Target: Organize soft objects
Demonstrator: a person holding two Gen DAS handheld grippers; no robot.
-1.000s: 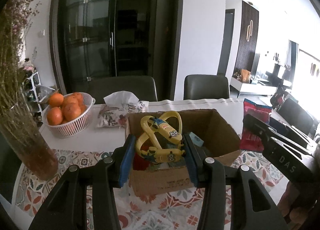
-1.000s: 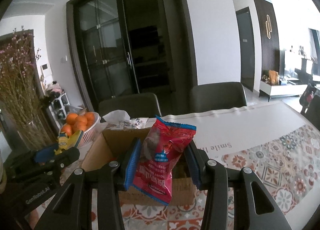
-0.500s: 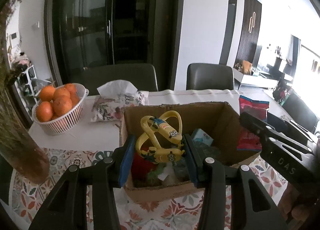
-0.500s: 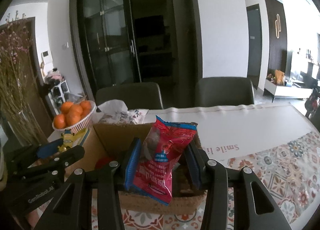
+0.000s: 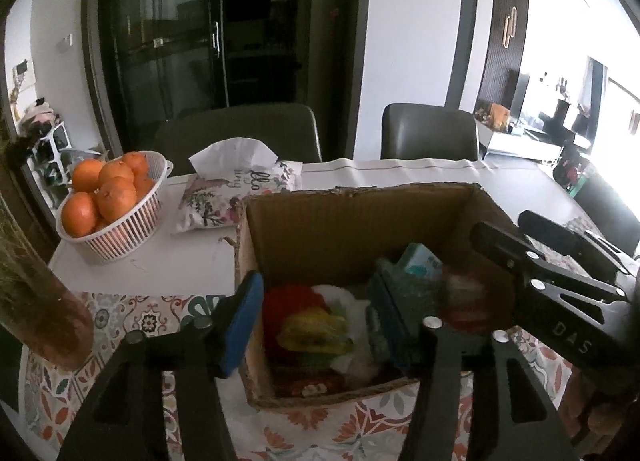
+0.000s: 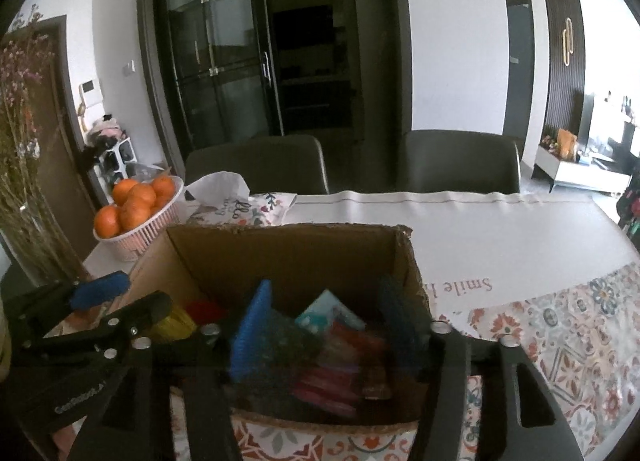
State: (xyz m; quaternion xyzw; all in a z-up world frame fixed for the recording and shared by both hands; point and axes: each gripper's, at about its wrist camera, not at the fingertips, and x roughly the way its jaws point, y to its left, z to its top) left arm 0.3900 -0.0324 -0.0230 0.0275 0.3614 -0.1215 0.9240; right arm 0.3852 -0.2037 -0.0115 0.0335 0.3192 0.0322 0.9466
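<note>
An open cardboard box (image 5: 352, 217) (image 6: 288, 249) stands on the patterned tablecloth and holds several soft things. My left gripper (image 5: 314, 319) is open and empty over the box's near left part; the yellow minion toy (image 5: 316, 331) lies blurred in the box below it, on a red item. My right gripper (image 6: 324, 325) is open and empty over the box's near edge; the red snack bag (image 6: 340, 365) lies blurred in the box between its fingers, next to a teal packet (image 6: 324, 309).
A white basket of oranges (image 5: 108, 201) and a floral tissue pouch (image 5: 236, 197) sit behind the box on the left. A vase of dried flowers (image 5: 36, 301) stands at the near left. Two dark chairs (image 6: 460, 161) stand behind the table.
Both grippers moved over the box and opened. The minion toy dropped from the left gripper and the red snack bag from the right, both into the box.
</note>
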